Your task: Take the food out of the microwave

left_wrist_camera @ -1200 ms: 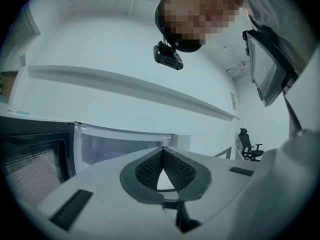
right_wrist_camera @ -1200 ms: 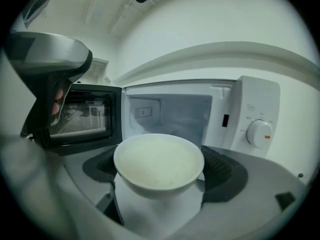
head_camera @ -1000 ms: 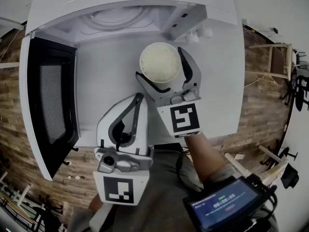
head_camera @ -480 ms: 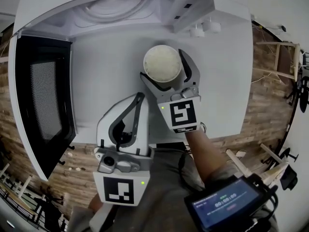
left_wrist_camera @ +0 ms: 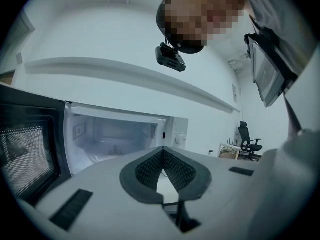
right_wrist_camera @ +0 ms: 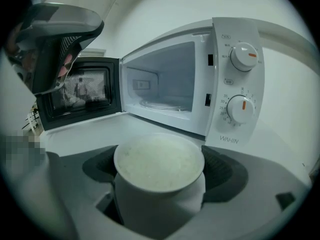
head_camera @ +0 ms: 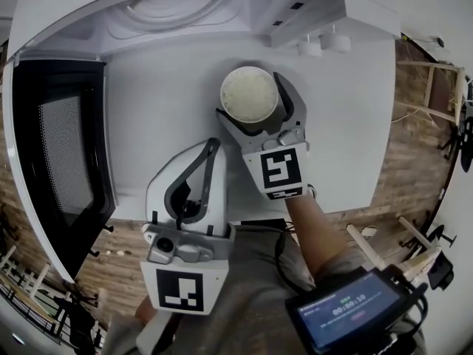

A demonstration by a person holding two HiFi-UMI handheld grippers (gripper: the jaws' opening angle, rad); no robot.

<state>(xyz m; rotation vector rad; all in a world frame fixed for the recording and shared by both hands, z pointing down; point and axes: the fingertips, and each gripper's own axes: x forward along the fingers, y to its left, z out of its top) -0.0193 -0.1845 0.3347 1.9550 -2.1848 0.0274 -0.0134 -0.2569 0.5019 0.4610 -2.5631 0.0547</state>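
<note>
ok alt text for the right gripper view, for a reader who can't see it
The right hand-held gripper is closed on a white cup of what looks like rice, close in the foreground. Behind it, on a white counter, a white microwave stands with its door swung open to the left.

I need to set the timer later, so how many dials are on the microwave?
2. The upper dial sits above the lower dial on the microwave, right of its open cavity. None seems hidden.

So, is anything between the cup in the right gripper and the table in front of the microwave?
Nothing visible does. The right gripper holds the cup of rice over bare table, outside the microwave; the left gripper sits aside.
</note>
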